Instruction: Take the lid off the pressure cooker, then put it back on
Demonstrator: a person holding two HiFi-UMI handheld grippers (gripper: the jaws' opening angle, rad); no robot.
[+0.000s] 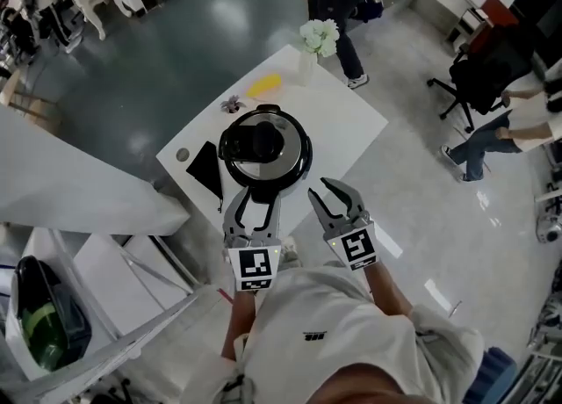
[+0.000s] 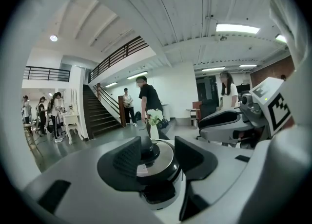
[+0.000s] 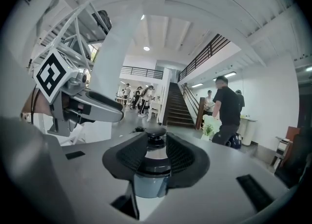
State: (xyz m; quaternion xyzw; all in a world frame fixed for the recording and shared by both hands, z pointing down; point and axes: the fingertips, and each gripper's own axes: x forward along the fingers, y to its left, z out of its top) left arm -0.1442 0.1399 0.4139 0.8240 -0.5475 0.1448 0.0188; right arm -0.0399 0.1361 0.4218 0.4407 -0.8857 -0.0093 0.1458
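1. Both tools are empty: the left gripper (image 1: 255, 205) and right gripper (image 1: 327, 198) each have their jaws slightly apart.
2. On the table (image 1: 347, 121), the pressure cooker (image 1: 263, 149) has its lid (image 1: 283, 163) on. It lies straight beyond the left gripper and far-left of the right one.
3. Judging by this, the left gripper is nearer the knob (image 1: 260, 139).

From the head we look steeply down past our own chest onto the white table (image 1: 347, 121) and pressure cooker (image 1: 263, 147). Riding the left gripper (image 1: 256, 196) and right gripper (image 1: 321, 191), we look nearly level along the jaws, low and near. All three views share the pressure cooker and flower vase (image 1: 316, 42); each gripper view catches the other gripper.
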